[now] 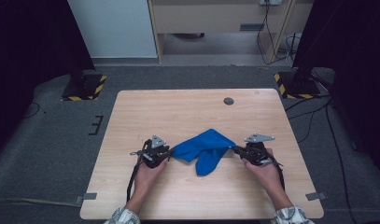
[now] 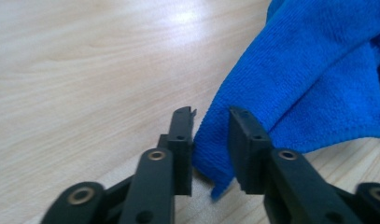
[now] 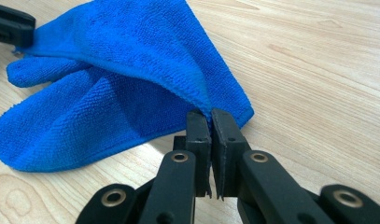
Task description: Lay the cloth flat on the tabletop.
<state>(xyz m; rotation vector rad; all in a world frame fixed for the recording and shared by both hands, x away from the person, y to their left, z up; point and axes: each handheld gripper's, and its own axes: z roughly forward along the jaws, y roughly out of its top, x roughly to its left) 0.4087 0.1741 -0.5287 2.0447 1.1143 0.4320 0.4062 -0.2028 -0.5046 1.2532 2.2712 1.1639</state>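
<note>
A blue microfibre cloth [image 1: 204, 149] lies rumpled on the wooden table [image 1: 178, 107], stretched between my two grippers. My right gripper [image 1: 236, 150] is shut on the cloth's right corner; in the right gripper view the cloth [image 3: 113, 84] is pinched between the closed jaws of that gripper [image 3: 210, 116]. At the cloth's left end, my left gripper [image 1: 169, 153] has its jaws apart. In the left gripper view a corner of the cloth [image 2: 309, 79] hangs loosely in the gap of the left gripper [image 2: 211, 116], its tip resting on the table.
A small round grommet [image 1: 228, 101] sits in the table's far right part. Two stands on yellow-and-black striped bases [image 1: 84, 87] [image 1: 297, 86] flank the table's far corners on the grey floor, with cables on the right.
</note>
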